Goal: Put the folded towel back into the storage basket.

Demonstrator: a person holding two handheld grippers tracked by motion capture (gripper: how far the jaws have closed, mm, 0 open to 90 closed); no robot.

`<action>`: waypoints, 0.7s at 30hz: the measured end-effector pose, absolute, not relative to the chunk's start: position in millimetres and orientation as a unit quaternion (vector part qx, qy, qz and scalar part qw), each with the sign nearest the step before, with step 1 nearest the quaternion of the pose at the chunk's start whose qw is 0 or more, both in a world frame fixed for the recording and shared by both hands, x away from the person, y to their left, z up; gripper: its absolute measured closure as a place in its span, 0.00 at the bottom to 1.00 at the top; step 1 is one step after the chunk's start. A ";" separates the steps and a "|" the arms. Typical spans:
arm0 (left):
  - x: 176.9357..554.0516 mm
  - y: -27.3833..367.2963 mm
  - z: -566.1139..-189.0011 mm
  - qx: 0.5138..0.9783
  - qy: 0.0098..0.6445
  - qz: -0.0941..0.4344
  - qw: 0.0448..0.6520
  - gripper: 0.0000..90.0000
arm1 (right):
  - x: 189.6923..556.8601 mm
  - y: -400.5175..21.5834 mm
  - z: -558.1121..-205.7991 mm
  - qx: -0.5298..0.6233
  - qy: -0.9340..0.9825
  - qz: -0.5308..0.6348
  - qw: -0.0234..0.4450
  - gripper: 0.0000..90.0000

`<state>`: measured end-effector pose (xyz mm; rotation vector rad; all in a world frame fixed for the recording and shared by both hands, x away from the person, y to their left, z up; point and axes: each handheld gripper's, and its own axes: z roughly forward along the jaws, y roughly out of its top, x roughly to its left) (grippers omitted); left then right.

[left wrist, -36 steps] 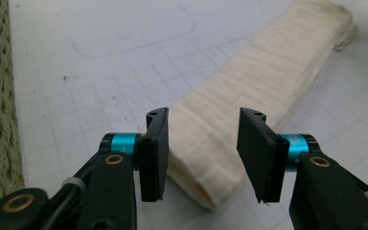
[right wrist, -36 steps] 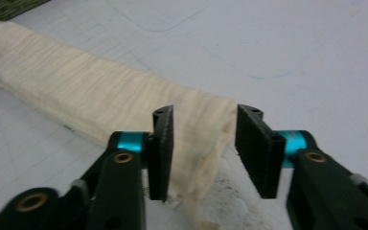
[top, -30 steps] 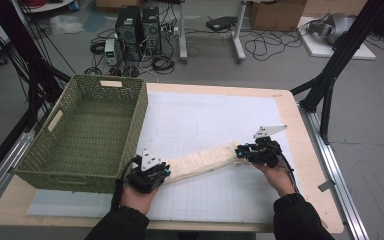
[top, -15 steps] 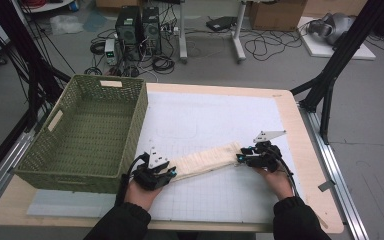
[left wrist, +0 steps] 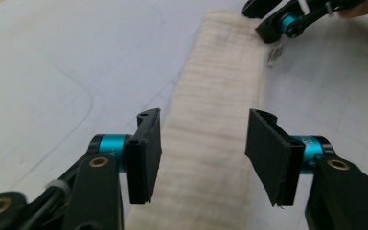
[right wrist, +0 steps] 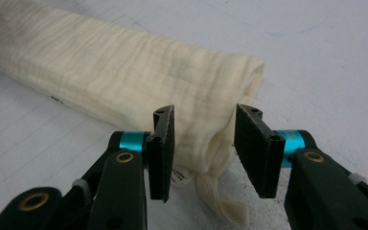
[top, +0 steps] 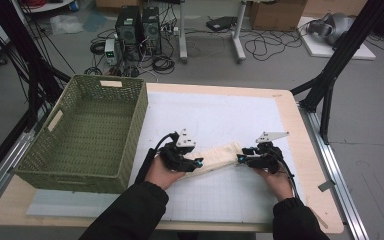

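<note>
A cream cloth [top: 219, 156], folded into a long narrow strip, lies on the white mat [top: 220, 115]. My left gripper [top: 196, 163] is over its left part. In the left gripper view my left gripper [left wrist: 203, 158] has just been opening, with the cloth [left wrist: 220, 81] running between the pads untouched. My right gripper [top: 242, 159] is at the strip's right end. In the right gripper view my right gripper [right wrist: 202, 151] has also just been opening, and the pads flank the rolled end of the cloth [right wrist: 105, 72] without pressing it. A loose tail hangs below.
A green woven basket [top: 142, 107] stands on the left of the table, close to my left forearm. The wooden table edge [top: 300, 150] runs along the right. Black stand legs and cables are on the floor beyond the table.
My left hand moved right and a little away from me along the cloth, and its jaws let go and spread. The right jaws also opened slightly; that hand stayed in place.
</note>
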<state>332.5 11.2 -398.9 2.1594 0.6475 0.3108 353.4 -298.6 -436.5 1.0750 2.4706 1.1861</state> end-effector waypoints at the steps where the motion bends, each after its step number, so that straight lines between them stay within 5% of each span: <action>1: 336.0 7.6 -398.2 0.866 0.252 0.120 0.414 0.50 | 353.6 -298.2 -437.0 0.364 0.835 0.401 0.098 0.65; 21: 374.7 -37.2 -423.0 0.929 0.205 0.050 0.305 0.35 | 355.7 -296.5 -443.3 0.360 0.843 0.389 0.093 0.65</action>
